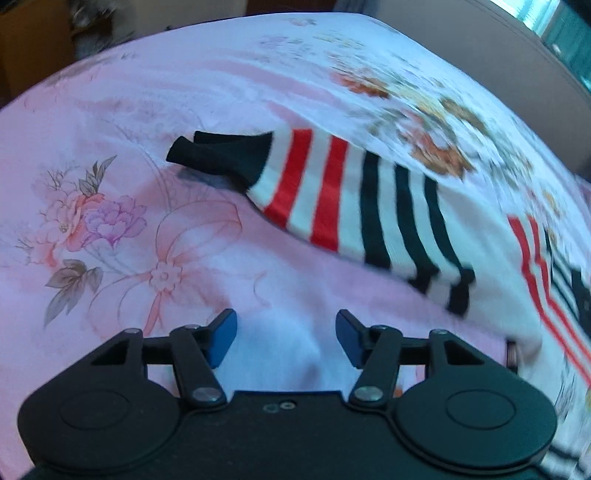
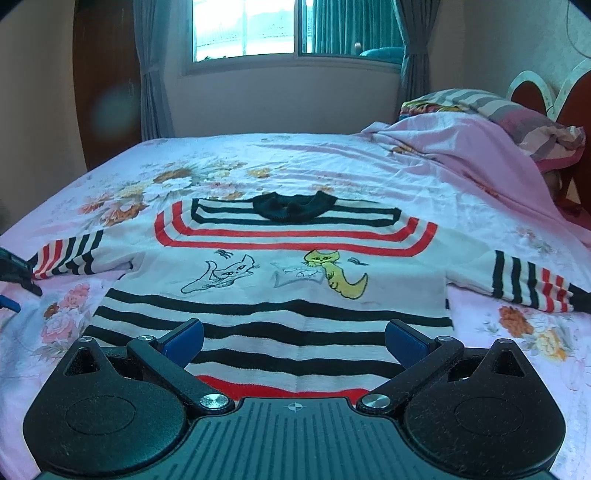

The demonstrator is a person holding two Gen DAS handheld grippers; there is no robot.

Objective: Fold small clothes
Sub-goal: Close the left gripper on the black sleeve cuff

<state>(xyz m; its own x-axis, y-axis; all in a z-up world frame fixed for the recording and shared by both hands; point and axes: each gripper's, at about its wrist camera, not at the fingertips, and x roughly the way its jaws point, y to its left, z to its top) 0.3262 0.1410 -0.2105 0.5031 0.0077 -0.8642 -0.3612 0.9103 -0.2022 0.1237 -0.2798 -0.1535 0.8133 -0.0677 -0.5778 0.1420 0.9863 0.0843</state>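
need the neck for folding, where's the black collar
In the right wrist view, the black collar lies at the sweater's far end, toward the window.

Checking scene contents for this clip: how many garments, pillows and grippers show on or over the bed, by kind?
Striped sweater, spread flat on the bedsheet: 1
Pillows at the head of the bed: 1 visible for sure
Grippers: 2, the left gripper and the right gripper, both with nothing between the pads
Total: 4
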